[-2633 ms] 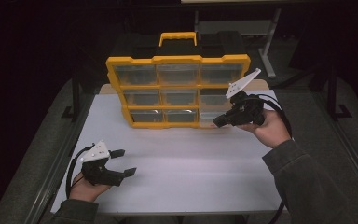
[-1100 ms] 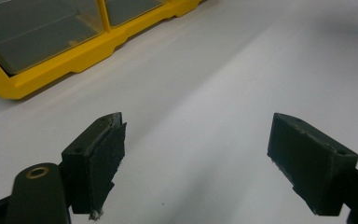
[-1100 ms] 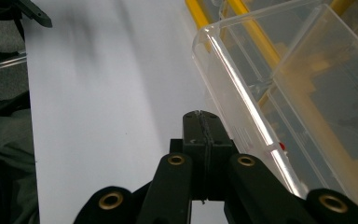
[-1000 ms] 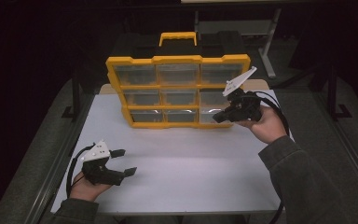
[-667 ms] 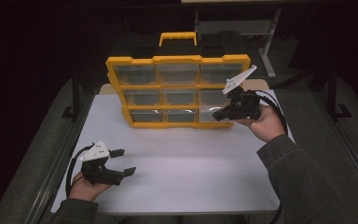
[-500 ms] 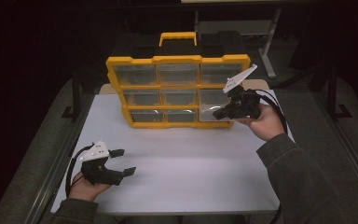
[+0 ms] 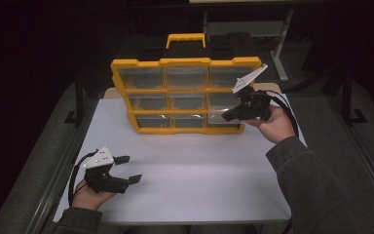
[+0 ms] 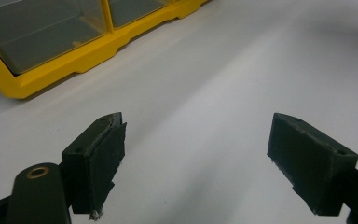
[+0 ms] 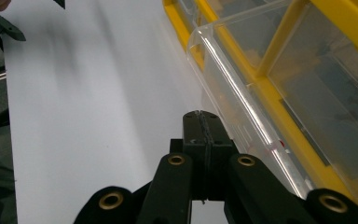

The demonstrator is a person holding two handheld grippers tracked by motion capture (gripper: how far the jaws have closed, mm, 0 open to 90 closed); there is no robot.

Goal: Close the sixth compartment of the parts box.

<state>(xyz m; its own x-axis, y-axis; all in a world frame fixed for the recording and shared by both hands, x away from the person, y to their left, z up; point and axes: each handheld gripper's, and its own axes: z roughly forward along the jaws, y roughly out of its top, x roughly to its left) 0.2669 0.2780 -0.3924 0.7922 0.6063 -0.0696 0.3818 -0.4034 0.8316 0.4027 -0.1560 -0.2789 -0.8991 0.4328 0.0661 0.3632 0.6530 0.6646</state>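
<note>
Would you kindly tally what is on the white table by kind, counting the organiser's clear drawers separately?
Yellow organiser case: 1
Clear drawers: 9
Handheld grippers, left gripper and right gripper: 2
Total: 12

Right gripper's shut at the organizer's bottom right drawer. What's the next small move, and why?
Probably draw the right gripper back a little from the organizer to slide the drawer further out. The jaws are shut with nothing between them, beside the clear drawer, which already juts out of the yellow frame. The left gripper rests open on the table, apart.
</note>
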